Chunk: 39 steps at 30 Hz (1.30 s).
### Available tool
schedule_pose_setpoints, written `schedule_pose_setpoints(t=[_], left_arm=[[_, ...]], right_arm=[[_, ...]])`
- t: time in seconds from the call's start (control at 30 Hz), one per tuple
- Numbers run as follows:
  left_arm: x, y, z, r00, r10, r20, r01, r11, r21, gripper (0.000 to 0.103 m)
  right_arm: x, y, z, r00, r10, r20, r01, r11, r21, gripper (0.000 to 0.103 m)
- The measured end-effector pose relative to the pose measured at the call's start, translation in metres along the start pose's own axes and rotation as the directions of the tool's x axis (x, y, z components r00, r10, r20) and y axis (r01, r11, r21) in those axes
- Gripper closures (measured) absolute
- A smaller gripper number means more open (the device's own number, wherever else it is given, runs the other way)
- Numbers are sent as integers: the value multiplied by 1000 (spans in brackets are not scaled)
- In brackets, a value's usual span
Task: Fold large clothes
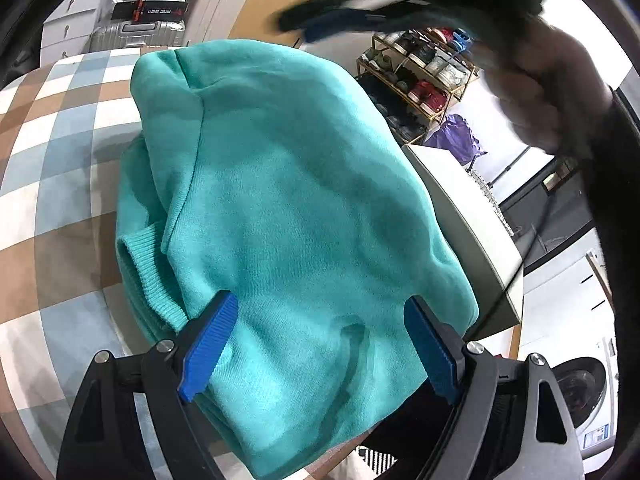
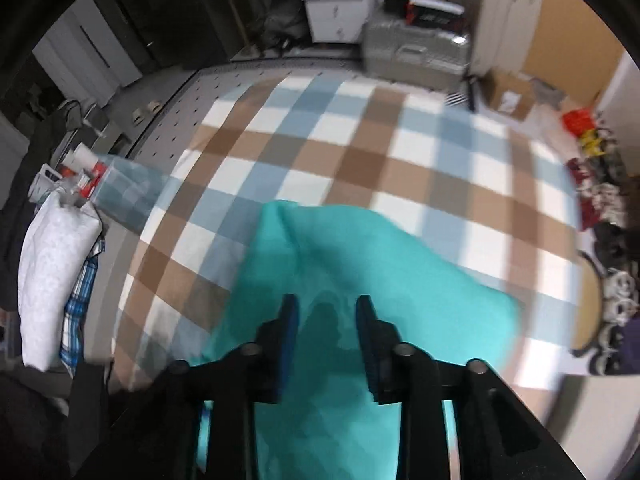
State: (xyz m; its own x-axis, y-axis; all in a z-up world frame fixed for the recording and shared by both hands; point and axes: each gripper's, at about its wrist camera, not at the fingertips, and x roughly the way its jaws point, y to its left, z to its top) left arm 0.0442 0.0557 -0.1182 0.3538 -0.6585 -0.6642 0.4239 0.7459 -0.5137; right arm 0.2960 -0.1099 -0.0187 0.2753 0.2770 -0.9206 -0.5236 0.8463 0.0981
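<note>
One teal sweatshirt [image 1: 288, 200], one checked blanket [image 2: 360, 152], one silver suitcase [image 2: 416, 50], two claws.

The left gripper [image 1: 320, 344], black-framed with ribbed blue pads, fills the lower frame, jaws spread wide. The right gripper [image 2: 327, 344], lower centre, stands slightly parted, nothing pinched. A blurred hand [image 1: 552, 92] shows upper right.

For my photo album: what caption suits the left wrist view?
Open left gripper straddling a folded teal sweatshirt on a checked cloth.
</note>
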Motion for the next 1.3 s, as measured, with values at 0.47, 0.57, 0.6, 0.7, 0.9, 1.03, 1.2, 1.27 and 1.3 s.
schedule_pose_setpoints(t=[0.47, 0.57, 0.6, 0.7, 0.9, 1.03, 1.2, 1.27, 1.3], left_arm=[[15, -9, -6, 999, 50, 14, -51, 997, 53, 22], [16, -8, -7, 999, 44, 12, -44, 998, 53, 22], [16, -7, -6, 999, 39, 12, -40, 998, 49, 22], [15, -4, -8, 1000, 19, 14, -20, 999, 25, 22], [16, -6, -11, 999, 42, 15, -42, 998, 41, 22], [16, -5, -10, 999, 33, 20, -33, 999, 15, 22], [17, -6, -12, 999, 28, 24, -28, 1000, 1, 22], [17, -8, -12, 999, 42, 24, -42, 999, 4, 22], [18, -9, -12, 999, 48, 25, -48, 999, 4, 22]], right_arm=[[93, -43, -12, 964, -210, -163, 214, 977, 7, 74], [91, -43, -16, 969, -206, -134, 211, 977, 20, 74], [88, -43, -19, 973, -205, -105, 209, 978, 29, 74], [58, -43, -32, 985, -171, -5, 171, 984, 52, 73], [-38, -22, -97, 991, 110, 73, -114, 991, 65, 73], [-44, 15, -154, 981, 194, -14, -193, 981, 14, 74], [14, 27, -199, 982, 139, -129, -132, 989, 62, 85], [28, 25, -201, 984, 119, -130, -106, 989, 102, 93], [35, 25, -201, 984, 118, -136, -103, 988, 114, 94]])
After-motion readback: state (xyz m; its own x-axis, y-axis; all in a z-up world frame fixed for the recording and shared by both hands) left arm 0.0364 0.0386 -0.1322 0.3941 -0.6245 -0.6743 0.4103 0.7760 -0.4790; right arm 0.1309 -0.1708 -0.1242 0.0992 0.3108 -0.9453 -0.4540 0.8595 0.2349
